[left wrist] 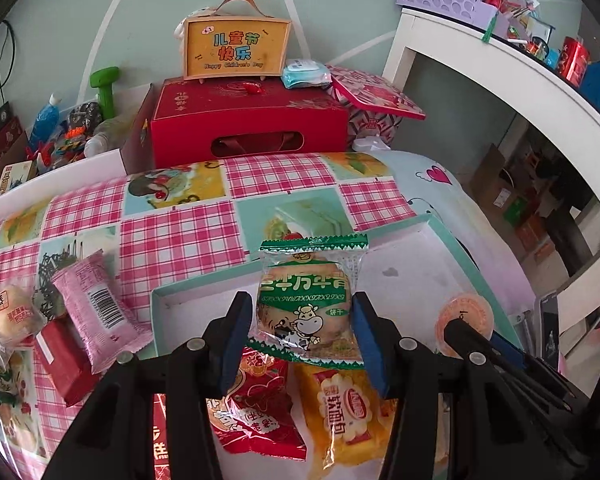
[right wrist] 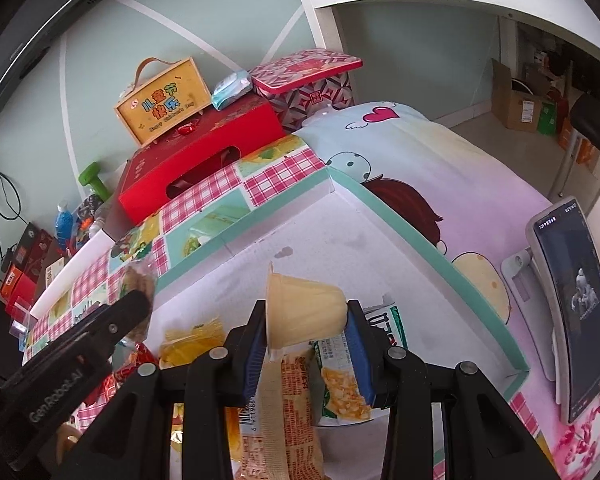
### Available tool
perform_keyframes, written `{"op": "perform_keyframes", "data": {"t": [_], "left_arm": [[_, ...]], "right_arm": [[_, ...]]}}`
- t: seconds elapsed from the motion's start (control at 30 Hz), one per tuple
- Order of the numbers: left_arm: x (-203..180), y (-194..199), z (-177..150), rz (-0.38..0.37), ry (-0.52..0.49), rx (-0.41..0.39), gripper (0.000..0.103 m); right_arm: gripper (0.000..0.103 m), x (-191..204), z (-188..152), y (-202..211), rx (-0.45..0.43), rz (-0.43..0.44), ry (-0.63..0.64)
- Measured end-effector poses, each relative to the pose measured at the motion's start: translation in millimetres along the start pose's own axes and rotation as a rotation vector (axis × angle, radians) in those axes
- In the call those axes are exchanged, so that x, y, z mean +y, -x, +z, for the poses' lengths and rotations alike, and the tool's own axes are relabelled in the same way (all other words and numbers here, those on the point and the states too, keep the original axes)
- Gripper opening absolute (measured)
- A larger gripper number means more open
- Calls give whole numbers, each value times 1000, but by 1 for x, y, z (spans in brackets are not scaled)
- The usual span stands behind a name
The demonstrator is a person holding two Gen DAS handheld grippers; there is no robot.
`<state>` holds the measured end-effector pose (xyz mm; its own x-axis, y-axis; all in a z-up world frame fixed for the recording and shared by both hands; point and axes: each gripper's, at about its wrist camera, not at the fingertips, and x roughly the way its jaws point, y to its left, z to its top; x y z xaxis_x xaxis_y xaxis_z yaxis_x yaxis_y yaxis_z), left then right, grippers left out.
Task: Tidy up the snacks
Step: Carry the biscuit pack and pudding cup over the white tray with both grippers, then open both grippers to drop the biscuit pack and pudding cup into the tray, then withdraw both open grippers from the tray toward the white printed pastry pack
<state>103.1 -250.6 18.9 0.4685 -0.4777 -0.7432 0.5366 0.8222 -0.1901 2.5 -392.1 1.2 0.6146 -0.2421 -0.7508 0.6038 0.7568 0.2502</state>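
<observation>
my left gripper (left wrist: 303,330) pinches a green cow-print biscuit pack (left wrist: 306,300), blue pads pressed on both its sides, held just above the near end of the teal-rimmed tray (left wrist: 452,236). my right gripper (right wrist: 307,330) pinches a pale jelly cup (right wrist: 304,312) lying sideways, foil lid to the left, also over the tray.

step in hand, as i judge it: carrying both snacks in to set them down. under my fingers the near end is already crowded: red packet (left wrist: 256,412), yellow soft-bread packet (left wrist: 342,408), a green-and-white pack (right wrist: 342,376). next move calls for lowering onto the bare white floor further in, then letting go.

biscuit pack: clear film, crimped green ends, light, crinkly. cup: smooth, tapered, may roll.

further out on the checked cloth (left wrist: 172,232), a pink packet (left wrist: 96,304) waits.
</observation>
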Motion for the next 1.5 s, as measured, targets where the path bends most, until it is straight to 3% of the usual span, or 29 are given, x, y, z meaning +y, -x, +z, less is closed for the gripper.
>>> {"op": "perform_keyframes", "data": {"t": [0.37, 0.47, 0.77, 0.8, 0.87, 0.93, 1.4, 1.5], "left_arm": [[-5, -4, -1, -6, -15, 5, 54], [-3, -6, -1, 10, -5, 15, 61], [3, 2, 3, 19, 17, 37, 70], [3, 3, 3, 28, 19, 42, 70], [6, 5, 4, 51, 28, 60, 75], [10, 6, 6, 63, 54, 75, 79], [32, 22, 10, 70, 125, 83, 79], [34, 24, 11, 88, 129, 77, 82]], "right_arm": [[40, 6, -2, -3, 5, -12, 21], [41, 6, -3, -4, 11, -15, 20], [42, 9, -3, -6, 12, -17, 39], [43, 10, -2, -5, 11, -14, 37], [58, 10, -2, -4, 7, -3, 32], [61, 11, -2, -2, 2, -9, 41], [81, 17, -2, -6, 12, -20, 78], [90, 18, -2, -5, 3, -26, 88]]}}
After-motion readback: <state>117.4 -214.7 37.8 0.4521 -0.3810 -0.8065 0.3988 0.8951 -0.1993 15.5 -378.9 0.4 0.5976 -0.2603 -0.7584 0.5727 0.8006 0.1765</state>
